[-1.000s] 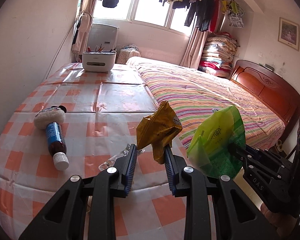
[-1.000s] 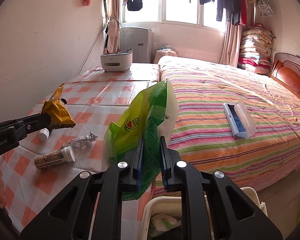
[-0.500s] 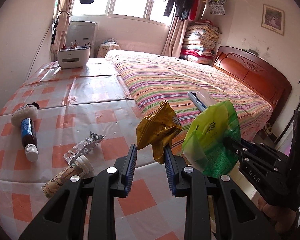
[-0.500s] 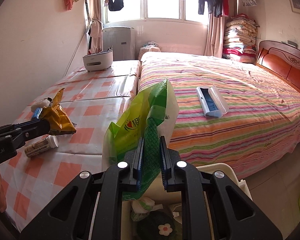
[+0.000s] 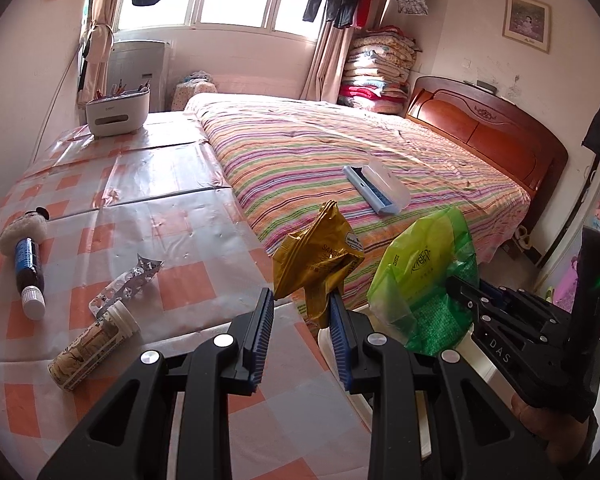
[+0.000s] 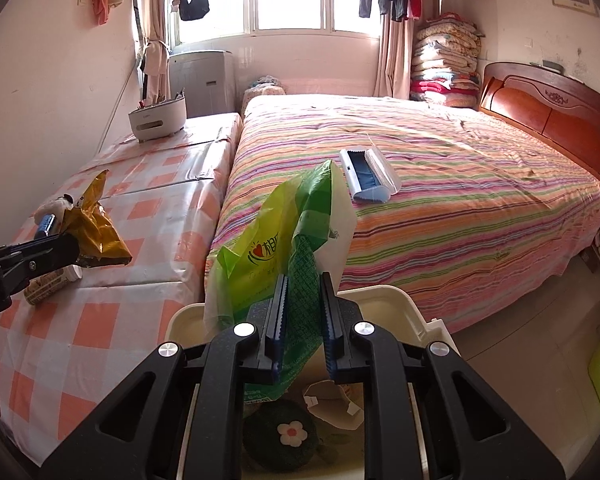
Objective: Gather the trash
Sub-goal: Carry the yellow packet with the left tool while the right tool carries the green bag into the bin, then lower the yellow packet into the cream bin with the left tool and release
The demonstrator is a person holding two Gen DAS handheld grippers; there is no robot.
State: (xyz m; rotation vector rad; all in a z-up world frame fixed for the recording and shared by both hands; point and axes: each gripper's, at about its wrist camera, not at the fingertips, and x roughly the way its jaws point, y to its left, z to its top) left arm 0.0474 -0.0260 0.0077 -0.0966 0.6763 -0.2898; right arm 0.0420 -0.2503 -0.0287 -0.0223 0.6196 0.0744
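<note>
Crinkled gold foil, a snack wrapper (image 5: 316, 264), is pinched at its lower corner by the left gripper (image 5: 300, 322); only the right-hand blue pad visibly presses it, while a gap shows beside the other pad. It hangs in the air past the edge of the checked orange-and-white surface (image 5: 172, 292), just beside the striped bed (image 5: 340, 160). The right gripper (image 6: 303, 320) has its fingers (image 6: 278, 320) clamped on a green plastic bag (image 6: 276, 248), which stands up above a cream waste bin (image 6: 404, 304) on the floor at the foot of the bed. Inside the bin lie a dark round item with a flower print (image 6: 288, 432) and scraps of paper (image 6: 332, 404). In the left wrist view the bag (image 5: 420, 272) and the right gripper (image 5: 472, 300) sit just to the right of the wrapper, close but apart.

Left on the surface are a tan cylindrical container with a white cap (image 5: 92, 348) lying on its side, a silver blister pack (image 5: 128, 284) touching it, and a dark bottle with a blue label (image 5: 28, 272). A white organiser box (image 5: 118, 114) stands at the far end. On the bed rests an open white case with a blue lining (image 5: 376, 188).
</note>
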